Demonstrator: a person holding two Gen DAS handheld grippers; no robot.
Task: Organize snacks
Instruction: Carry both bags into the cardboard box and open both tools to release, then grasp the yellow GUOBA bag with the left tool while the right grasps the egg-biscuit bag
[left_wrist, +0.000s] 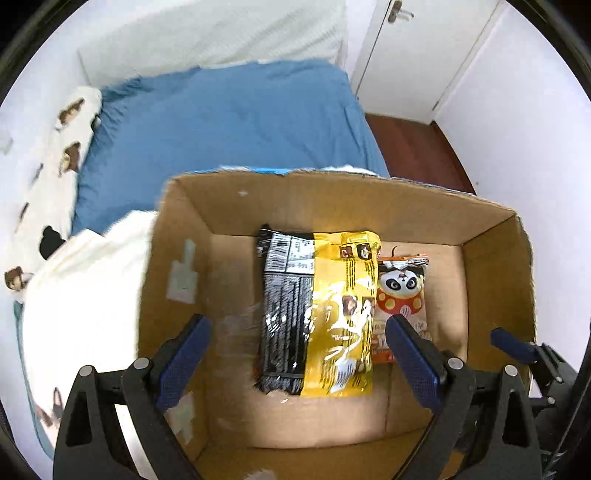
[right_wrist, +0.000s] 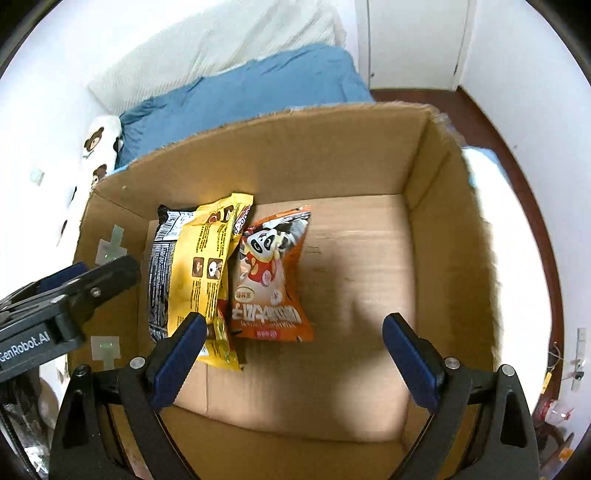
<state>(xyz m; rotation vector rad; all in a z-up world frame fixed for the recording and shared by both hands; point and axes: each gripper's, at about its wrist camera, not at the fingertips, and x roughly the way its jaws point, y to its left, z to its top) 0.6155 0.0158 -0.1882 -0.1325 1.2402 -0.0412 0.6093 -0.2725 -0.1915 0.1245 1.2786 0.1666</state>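
An open cardboard box (left_wrist: 369, 206) (right_wrist: 443, 206) holds three snack packets side by side on its floor. A black packet (left_wrist: 282, 314) (right_wrist: 162, 266) lies at the left, a yellow packet (left_wrist: 341, 314) (right_wrist: 203, 273) overlaps it, and an orange panda packet (left_wrist: 400, 295) (right_wrist: 269, 280) lies to the right. My left gripper (left_wrist: 299, 354) is open and empty above the black and yellow packets. My right gripper (right_wrist: 295, 350) is open and empty above the bare box floor, just right of the packets. The left gripper's side also shows at the left edge of the right wrist view (right_wrist: 74, 291).
The box sits on a bed with a blue sheet (left_wrist: 229, 122) (right_wrist: 251, 88). A white quilt with bear prints (left_wrist: 77, 295) lies left of the box. A white door (left_wrist: 417, 55) and dark wooden floor (left_wrist: 417, 151) are beyond the bed to the right.
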